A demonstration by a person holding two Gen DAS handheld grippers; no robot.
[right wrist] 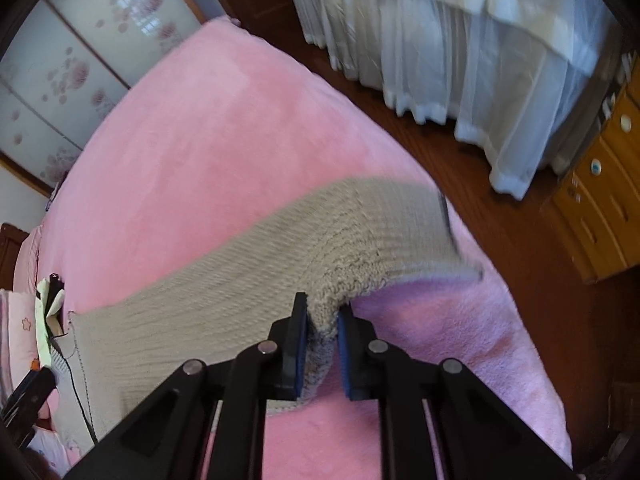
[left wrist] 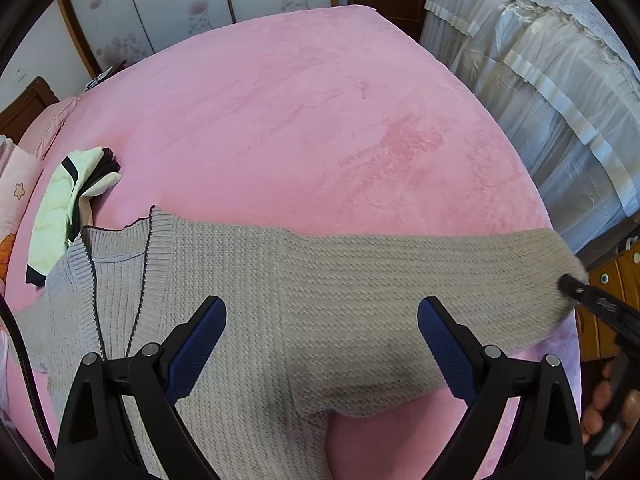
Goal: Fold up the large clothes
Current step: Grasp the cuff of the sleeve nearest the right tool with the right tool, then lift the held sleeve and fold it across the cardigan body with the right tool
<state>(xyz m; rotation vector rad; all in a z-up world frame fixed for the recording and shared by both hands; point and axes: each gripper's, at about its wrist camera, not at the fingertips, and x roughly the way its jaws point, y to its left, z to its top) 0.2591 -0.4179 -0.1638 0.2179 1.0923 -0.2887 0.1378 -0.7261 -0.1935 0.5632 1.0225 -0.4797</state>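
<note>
A grey-beige knitted sweater lies on the pink bed, its sleeve stretched out to the right. My left gripper is open and empty just above the sweater's body near the armpit. My right gripper is shut on the sleeve near its cuff and lifts that edge a little off the bed. Its tip shows at the sleeve's end in the left wrist view.
Folded light green and dark clothes lie at the bed's left side by a pillow. White curtains and a wooden drawer unit stand right of the bed across a wood floor. A wardrobe stands behind.
</note>
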